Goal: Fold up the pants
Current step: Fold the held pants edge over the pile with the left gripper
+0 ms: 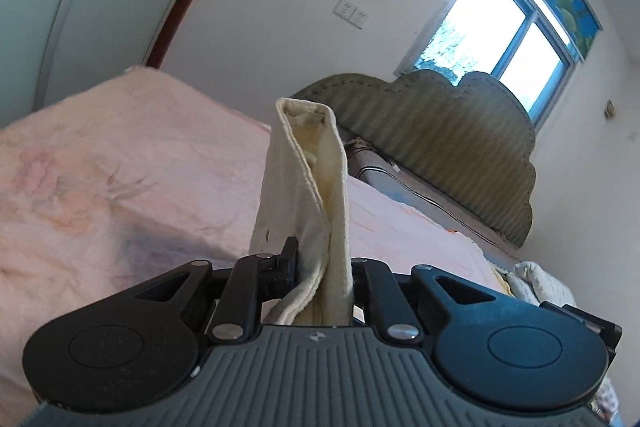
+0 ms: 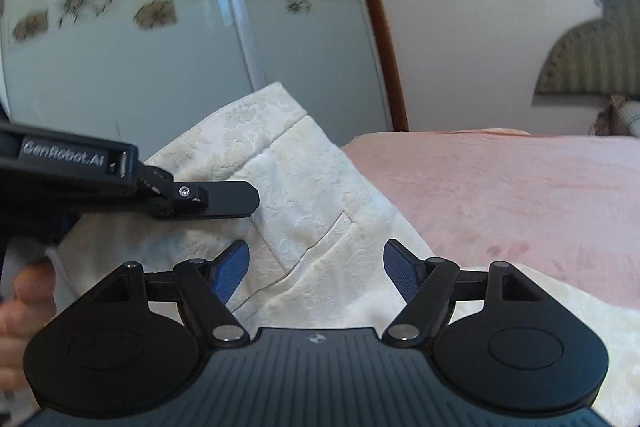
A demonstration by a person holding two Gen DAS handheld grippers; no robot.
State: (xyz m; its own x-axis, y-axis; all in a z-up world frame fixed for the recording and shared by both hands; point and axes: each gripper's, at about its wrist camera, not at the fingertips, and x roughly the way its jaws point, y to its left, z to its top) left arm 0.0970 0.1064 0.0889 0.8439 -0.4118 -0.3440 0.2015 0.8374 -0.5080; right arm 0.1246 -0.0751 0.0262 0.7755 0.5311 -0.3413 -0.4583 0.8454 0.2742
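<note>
Left claw (image 1: 324,259) pinches the cream pants (image 1: 308,183) at frame centre; only the right view shows the right claw (image 2: 316,263) wide open, holding nothing, over the pants on the pink bed (image 2: 520,187).

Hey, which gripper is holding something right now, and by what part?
The left gripper is shut on the cream textured pants, pinching a bunched hemmed edge. The right gripper is open, holding nothing.

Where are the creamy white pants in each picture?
Left wrist view: the pants stand up in the middle, pinched in the left gripper.
Right wrist view: the pants spread across the lower middle, beyond the open right gripper.
Shared landmark: the green scalloped headboard, at the right edge in the right wrist view.
</note>
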